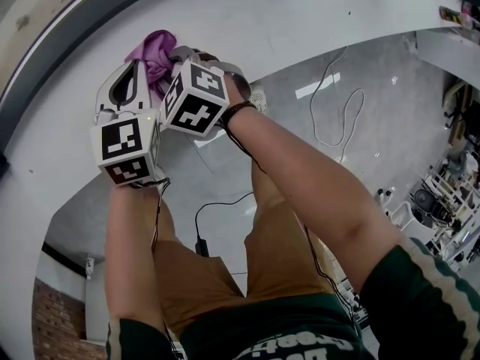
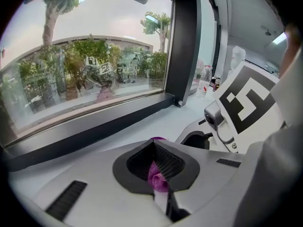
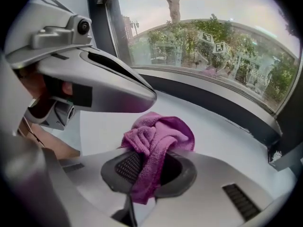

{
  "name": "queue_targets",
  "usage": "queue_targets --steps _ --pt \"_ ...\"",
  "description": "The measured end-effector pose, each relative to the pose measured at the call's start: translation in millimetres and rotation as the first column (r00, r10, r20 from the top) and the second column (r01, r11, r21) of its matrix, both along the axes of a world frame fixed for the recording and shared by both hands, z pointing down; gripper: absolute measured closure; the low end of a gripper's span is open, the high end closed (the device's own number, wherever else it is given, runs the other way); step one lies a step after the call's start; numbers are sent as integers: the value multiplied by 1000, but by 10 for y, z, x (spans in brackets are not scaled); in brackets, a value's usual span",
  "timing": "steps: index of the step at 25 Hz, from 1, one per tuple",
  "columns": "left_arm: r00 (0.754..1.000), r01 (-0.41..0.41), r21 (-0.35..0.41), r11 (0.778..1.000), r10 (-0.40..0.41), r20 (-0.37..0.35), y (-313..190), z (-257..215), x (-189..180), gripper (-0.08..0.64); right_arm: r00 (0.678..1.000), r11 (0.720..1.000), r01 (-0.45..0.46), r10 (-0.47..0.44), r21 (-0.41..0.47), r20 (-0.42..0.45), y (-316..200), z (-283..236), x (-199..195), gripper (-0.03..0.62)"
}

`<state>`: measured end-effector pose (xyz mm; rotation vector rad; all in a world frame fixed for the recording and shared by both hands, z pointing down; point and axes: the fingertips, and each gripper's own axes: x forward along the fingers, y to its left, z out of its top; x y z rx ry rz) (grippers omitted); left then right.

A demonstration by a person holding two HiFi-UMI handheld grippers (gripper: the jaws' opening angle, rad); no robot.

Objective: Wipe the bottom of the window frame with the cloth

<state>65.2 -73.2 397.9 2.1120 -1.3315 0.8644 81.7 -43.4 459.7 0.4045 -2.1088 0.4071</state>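
Cloth [image 1: 154, 51] is seen bunched at both grippers' tips over the white sill [image 1: 315, 21] in head view. Left gripper [image 2: 158, 176]: jaws closed, a small purple fold nipped, shown only in its own view. Right gripper [image 3: 147, 174]: jaws clamped on the main wad, with the dark window frame [image 3: 213, 103] beyond.

Right tongs [image 3: 147, 174] clamped on purple cloth [image 3: 158, 138] above white sill [image 3: 222, 141]; dark window frame [image 3: 213, 103] beyond.

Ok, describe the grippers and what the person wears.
The left gripper and right gripper have smooth white-grey shells, dark ribbed pads and a black-and-white marker cube each. A thin black cable runs from the left one. The person wears a black wristband, green striped-sleeve shirt, tan shorts.
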Motion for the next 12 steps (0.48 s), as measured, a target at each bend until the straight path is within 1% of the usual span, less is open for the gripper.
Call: queue_targets --steps 5,12 --pt "1000 -23 9 1000 23 -11 -118 11 269 552 1000 1000 -25 25 0 1 -68 -1 254 523" --pt "999 -50 4 999 50 -9 -218 -4 505 552 999 999 -44 44 -1 0 -143 -68 530 523"
